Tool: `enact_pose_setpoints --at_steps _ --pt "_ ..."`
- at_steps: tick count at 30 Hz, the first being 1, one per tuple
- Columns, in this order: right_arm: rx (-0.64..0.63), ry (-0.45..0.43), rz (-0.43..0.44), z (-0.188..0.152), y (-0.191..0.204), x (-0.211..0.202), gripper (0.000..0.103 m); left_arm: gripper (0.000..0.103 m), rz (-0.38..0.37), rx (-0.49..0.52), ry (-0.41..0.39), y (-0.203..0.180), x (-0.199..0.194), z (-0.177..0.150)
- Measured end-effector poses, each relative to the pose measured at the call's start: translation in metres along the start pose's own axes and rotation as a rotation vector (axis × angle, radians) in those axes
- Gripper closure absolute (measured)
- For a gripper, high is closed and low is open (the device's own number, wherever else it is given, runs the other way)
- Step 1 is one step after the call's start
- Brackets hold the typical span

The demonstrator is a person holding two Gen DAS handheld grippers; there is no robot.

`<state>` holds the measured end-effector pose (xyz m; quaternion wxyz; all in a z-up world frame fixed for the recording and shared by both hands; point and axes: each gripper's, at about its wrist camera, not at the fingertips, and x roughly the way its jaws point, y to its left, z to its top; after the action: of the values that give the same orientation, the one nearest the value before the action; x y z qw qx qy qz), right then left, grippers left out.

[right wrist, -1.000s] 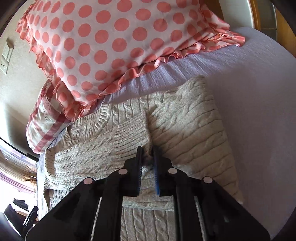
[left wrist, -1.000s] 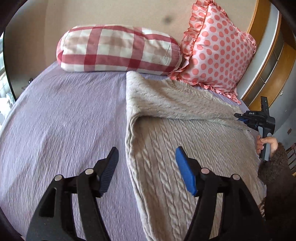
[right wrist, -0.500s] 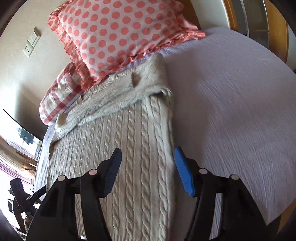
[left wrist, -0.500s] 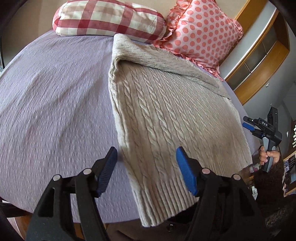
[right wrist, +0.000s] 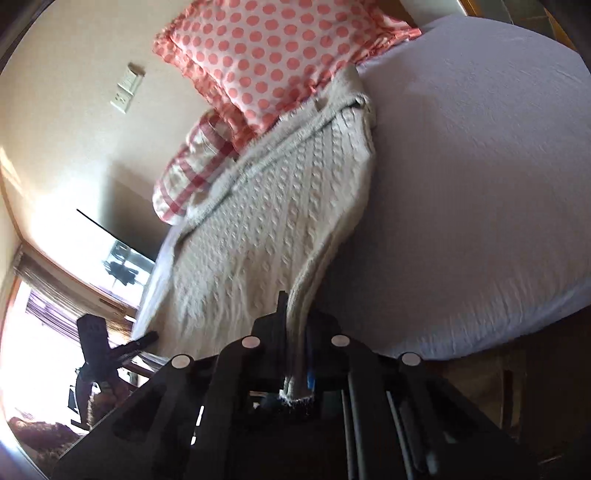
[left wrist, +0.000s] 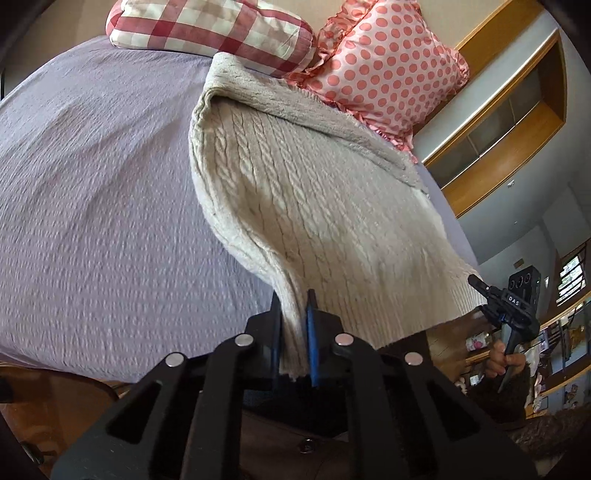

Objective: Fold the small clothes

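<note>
Sweater (left wrist: 314,206) of pale cable knit lies lengthwise on the lavender bed (left wrist: 92,192), its far end up by the pillows and its ribbed hem at the near edge of the mattress, lifted off the cover. The left gripper (left wrist: 293,332) has its jaws clenched on the near left corner of the hem, and the right gripper (right wrist: 295,339) has its jaws clenched on the near right corner, so the hem hangs between them and sags a little in the middle. The step in hand looks like the lengthwise fold, hem carried up toward the far end. To do it well, both corners should rise together and stay level, with the hem pulled gently taut so the sag goes out before the cloth travels. I would carry it in a low arc, lay the hem square on the band of fabric already turned over at the far end, and let go only once both corners rest flat. Uneven lifting would likely skew the fold, since the knit seems thick, soft and stretchy. That far band shows a smoother face than the cabled body, and its side edges run fairly straight. Just beyond it lie a red checked pillow (left wrist: 210,33) on the left and a pink dotted pillow (left wrist: 388,70) on the right.
</note>
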<state>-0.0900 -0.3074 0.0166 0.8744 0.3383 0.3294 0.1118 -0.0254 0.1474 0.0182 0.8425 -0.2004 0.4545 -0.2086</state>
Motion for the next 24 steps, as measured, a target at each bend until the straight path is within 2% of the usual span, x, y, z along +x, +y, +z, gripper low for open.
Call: enact_pose_setpoints --at_steps 3,5,8,11,13,15,18,19,22,24 --pt "-0.012 -0.103 0.082 0.036 0.014 -0.002 0.095 0.092 -0.057 -0.043 -0.071 0.006 -0.011 0.034" --pt "-0.012 -0.155 0.113 0.067 0.021 0.005 0.095 0.093 -0.073 -0.068 -0.122 0.012 -0.015 0.068" --pt "-0.008 -0.221 0.136 0.121 0.026 0.029 0.095 0.093 -0.039 -0.078 -0.182 0.016 -0.004 0.132" --pt "0.028 -0.246 0.103 0.175 0.018 0.070 0.095 0.093 0.018 -0.116 -0.192 0.025 0.027 0.199" --pt "0.074 -0.231 0.048 0.204 0.004 0.107 0.095 0.093 0.076 -0.132 -0.178 0.033 0.058 0.241" --pt "0.114 -0.206 -0.041 0.227 -0.013 0.148 0.095 0.093 0.125 -0.170 -0.146 0.046 0.091 0.274" --pt "0.190 -0.145 -0.207 0.247 -0.038 0.199 0.095 0.093 0.185 -0.227 -0.086 0.065 0.138 0.303" --pt "0.247 -0.106 -0.227 0.250 -0.048 0.213 0.095 0.093 0.191 -0.243 -0.067 0.069 0.149 0.307" --pt "0.392 -0.039 -0.201 0.251 -0.072 0.224 0.090 0.089 0.160 -0.261 -0.051 0.075 0.158 0.315" --pt "0.433 -0.051 -0.118 0.255 -0.076 0.216 0.076 0.087 0.120 -0.242 -0.069 0.074 0.147 0.316"
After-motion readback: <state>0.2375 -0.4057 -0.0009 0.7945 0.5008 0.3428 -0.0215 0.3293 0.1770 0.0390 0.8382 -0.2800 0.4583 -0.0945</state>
